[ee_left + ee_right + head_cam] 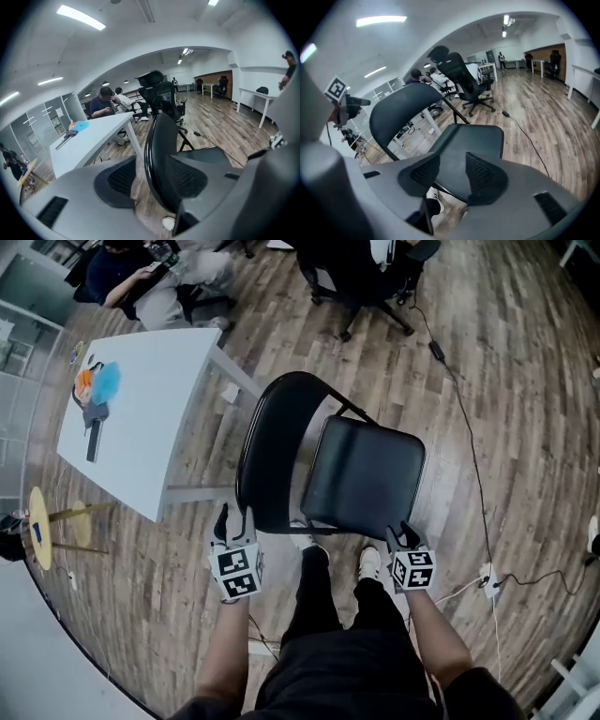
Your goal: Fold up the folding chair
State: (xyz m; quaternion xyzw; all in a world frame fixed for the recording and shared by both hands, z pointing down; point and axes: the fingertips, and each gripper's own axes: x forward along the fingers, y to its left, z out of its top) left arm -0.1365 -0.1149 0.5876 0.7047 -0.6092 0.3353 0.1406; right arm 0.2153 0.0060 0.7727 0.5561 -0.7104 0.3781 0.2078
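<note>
A black folding chair stands unfolded on the wood floor, its curved backrest (272, 442) at the left and its padded seat (367, 474) at the right. My left gripper (235, 517) is at the backrest's near rim. In the left gripper view its jaws stand open astride the backrest (159, 154), with floor showing between the rim and the left pad (119, 180). My right gripper (403, 532) is at the seat's near corner. In the right gripper view it (452, 171) is open, and the seat's (476, 138) edge lies in the gap just past the pads.
A white table (155, 442) stands left of the chair, with a blue and orange object (98, 382) on it. Office chairs (361, 277) and a seated person (141, 282) are beyond. A cable (466, 418) runs to a power strip (488, 581). My shoes (369, 563) are under the seat.
</note>
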